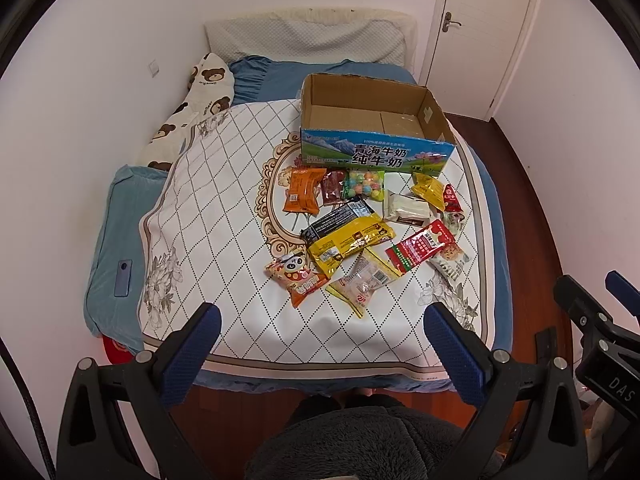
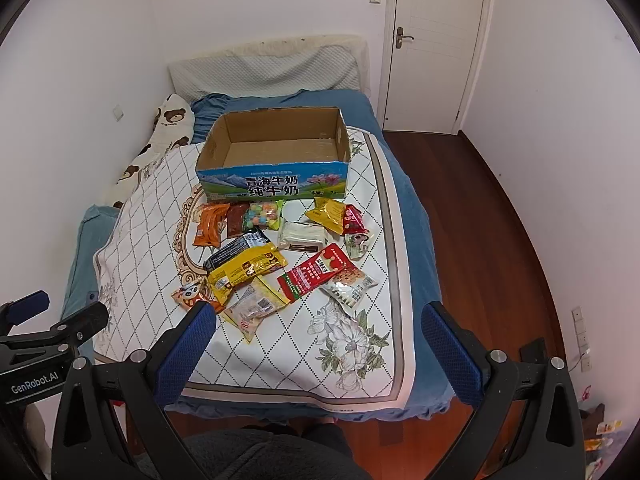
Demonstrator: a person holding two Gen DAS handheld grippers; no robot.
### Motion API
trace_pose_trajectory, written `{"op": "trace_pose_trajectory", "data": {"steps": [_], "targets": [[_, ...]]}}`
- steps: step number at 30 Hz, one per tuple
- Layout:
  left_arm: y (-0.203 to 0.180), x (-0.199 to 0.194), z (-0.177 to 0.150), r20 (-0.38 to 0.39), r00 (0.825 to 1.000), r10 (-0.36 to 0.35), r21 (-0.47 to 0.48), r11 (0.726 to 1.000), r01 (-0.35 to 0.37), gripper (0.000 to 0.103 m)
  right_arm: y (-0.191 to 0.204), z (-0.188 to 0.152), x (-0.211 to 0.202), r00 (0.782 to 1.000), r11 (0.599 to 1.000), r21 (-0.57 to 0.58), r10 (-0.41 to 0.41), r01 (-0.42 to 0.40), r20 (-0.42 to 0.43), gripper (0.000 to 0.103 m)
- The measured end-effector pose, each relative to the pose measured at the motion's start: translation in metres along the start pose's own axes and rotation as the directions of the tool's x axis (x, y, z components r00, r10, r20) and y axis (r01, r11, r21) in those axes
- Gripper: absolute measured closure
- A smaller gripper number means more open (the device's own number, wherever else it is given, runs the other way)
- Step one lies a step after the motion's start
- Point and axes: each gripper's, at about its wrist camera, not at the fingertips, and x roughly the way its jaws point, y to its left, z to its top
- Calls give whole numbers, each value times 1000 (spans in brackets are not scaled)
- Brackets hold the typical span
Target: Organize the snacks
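Several snack packets lie scattered on a white patterned mat [image 1: 224, 216] on the bed, among them a yellow packet [image 1: 348, 244], a red packet [image 1: 420, 250], an orange packet [image 1: 304, 192] and a bag of coloured balls [image 1: 366, 185]. Behind them stands an empty open cardboard milk box [image 1: 372, 120], which also shows in the right wrist view [image 2: 276, 152]. My left gripper [image 1: 324, 320] is open and empty, held above the foot of the bed. My right gripper [image 2: 320, 320] is open and empty, beside it on the right. The yellow packet [image 2: 248, 268] and red packet [image 2: 316, 274] lie ahead of it.
A bear-print pillow [image 1: 192, 112] and a blue cushion [image 1: 116, 240] with a phone [image 1: 123, 278] lie on the bed's left. A wooden floor [image 2: 480, 220] and a closed door [image 2: 436, 40] are on the right. White walls close in on the left and right.
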Motion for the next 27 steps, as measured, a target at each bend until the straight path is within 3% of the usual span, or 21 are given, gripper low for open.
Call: {"op": "trace_pose_trajectory", "data": {"steps": [27], "targets": [[-1, -9, -5, 16, 1000, 6, 2, 1000, -6, 0, 0, -1, -10, 999, 1000, -10, 25, -25, 20, 0]]}}
